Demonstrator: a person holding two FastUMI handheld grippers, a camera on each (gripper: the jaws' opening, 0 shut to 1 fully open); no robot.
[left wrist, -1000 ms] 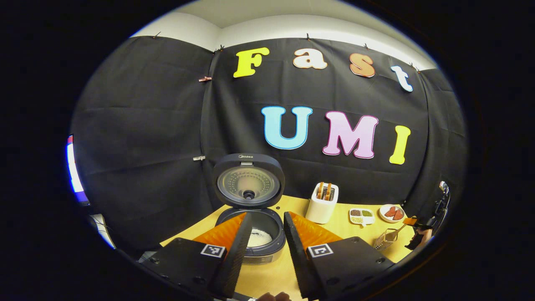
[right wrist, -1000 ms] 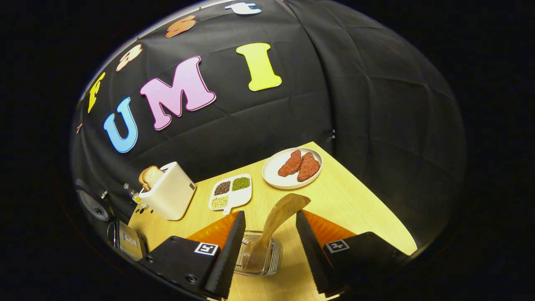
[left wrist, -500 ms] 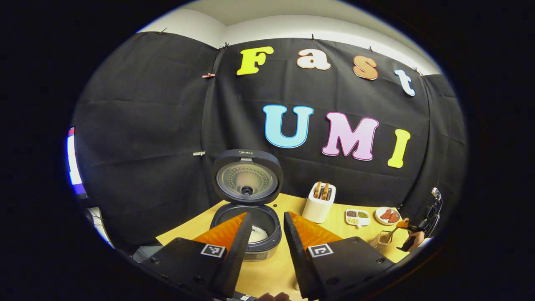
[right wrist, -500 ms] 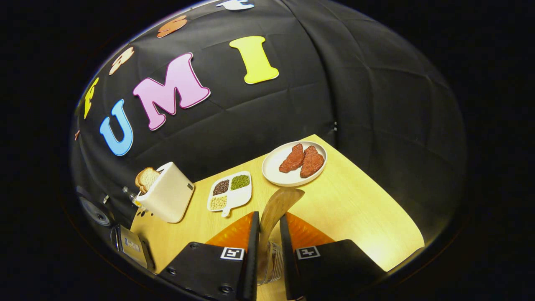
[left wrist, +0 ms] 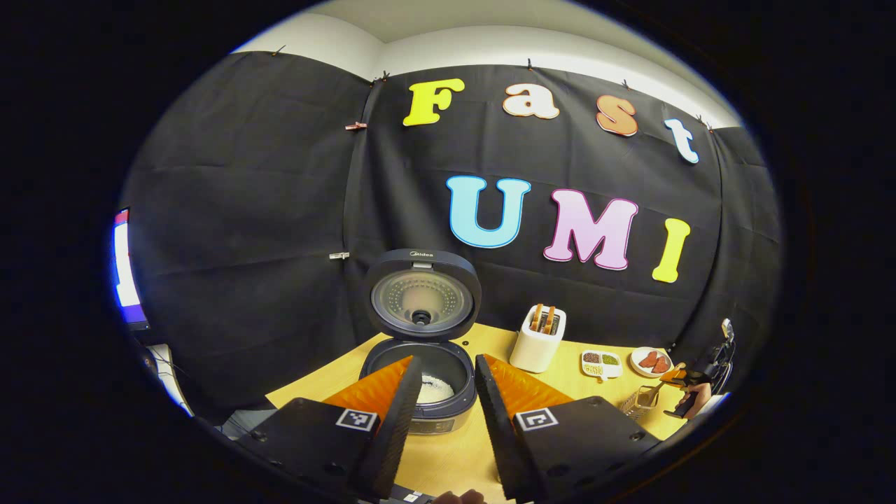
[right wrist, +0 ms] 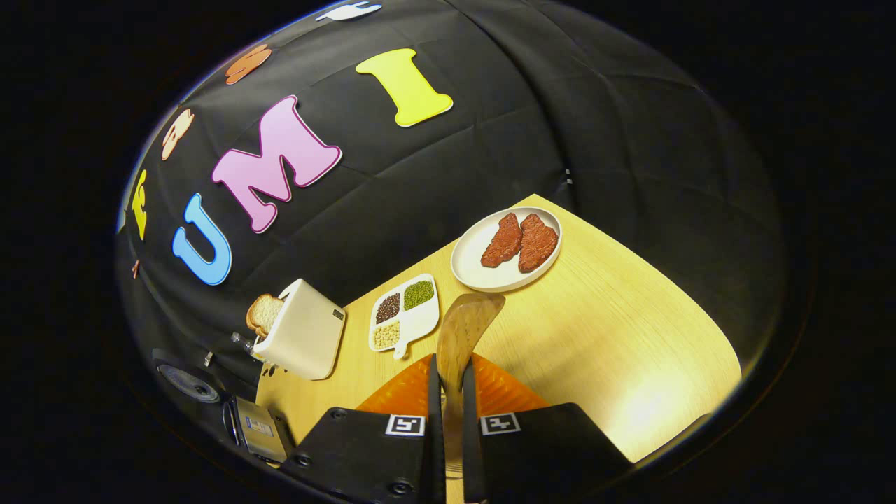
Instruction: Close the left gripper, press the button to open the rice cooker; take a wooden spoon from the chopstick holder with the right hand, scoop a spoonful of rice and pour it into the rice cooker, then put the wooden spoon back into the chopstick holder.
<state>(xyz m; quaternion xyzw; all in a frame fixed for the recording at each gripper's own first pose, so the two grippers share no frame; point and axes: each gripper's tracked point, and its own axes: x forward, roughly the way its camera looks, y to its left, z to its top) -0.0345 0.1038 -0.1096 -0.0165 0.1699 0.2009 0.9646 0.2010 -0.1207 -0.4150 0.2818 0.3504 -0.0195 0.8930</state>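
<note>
Left gripper (left wrist: 448, 392): your fingers stand apart with nothing between them, held above the table's near side, in front of the rice cooker.
Rice cooker (left wrist: 420, 381): it sits near the table's left edge; the lid (left wrist: 422, 299) stands upright at the back, and white rice lies in the pot.
Right gripper (right wrist: 448, 392): your fingers press from both sides on the wooden spoon's handle, almost fully closed on it.
Wooden spoon (right wrist: 463, 329): its bowl points up and away from you, toward the plate (two reddish meat pieces on it) (right wrist: 476, 269).
Chopstick holder (left wrist: 638, 400): in the left gripper view it sits by the table's right edge, just beside your right hand.
Open room: bare table (right wrist: 630, 336) stretches to the right of the spoon, out to the rounded edge.
Left of the spoon: a divided dish of beans (right wrist: 406, 315), then the toaster (right wrist: 302, 339) holding a slice of bread.
</note>
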